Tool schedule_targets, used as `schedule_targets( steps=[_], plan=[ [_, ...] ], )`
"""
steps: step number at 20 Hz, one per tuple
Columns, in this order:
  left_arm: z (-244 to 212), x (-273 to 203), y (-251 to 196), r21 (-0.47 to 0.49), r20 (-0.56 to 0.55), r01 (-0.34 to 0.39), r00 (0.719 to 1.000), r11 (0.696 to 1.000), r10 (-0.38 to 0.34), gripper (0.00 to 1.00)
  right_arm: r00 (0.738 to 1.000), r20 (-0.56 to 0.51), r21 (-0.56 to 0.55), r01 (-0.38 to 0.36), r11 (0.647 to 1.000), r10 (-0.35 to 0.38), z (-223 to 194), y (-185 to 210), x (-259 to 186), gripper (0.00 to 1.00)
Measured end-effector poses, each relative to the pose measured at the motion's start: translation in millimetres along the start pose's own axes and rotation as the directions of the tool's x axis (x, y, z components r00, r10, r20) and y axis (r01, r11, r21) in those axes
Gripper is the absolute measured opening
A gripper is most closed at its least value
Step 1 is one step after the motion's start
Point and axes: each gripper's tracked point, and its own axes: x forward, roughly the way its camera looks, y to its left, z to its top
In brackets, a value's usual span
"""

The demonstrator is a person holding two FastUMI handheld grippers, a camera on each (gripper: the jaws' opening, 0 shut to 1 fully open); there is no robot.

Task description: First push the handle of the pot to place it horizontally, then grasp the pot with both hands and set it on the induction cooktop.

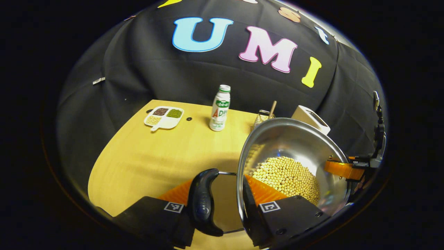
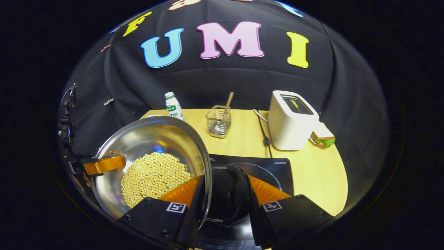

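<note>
The right gripper point(image 2: 222, 194) has its jaws closed on the pot's black handle point(image 2: 229, 194), one finger point(image 2: 184, 194) inside the rim over the beans, the other outside. The steel pot point(image 2: 163, 139) holds a heap of pale beans point(image 2: 152, 177) and sits left of the dark cooktop point(image 2: 274, 170), above its edge. At the pot's far side the left gripper point(image 2: 100, 165) reaches over the rim. On the yellow surface point(image 2: 312, 173) behind stand a bottle point(image 2: 173, 106), a wire basket point(image 2: 218, 121) with a wooden stick in it, and a white toaster point(image 2: 289, 119) with a cord. A sandwich point(image 2: 322, 135) lies just beside the toaster.
</note>
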Motion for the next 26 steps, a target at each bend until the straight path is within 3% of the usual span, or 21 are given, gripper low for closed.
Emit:
schedule_targets(
  steps=[12,26],
  plan=[
    [-20,49,-107,0.001,-0.017,0.045,0.999,0.999,-0.045,0.64,0.999,-0.017,0.028,0.048,0.998,-0.048,-14,-119,2,0.64],
    [-41,103,-128,0.016,-0.076,0.047,0.996,0.999,-0.046,0.64,0.996,-0.07,0.057,0.06,0.997,-0.056,-43,-157,45,0.64]
  ],
)
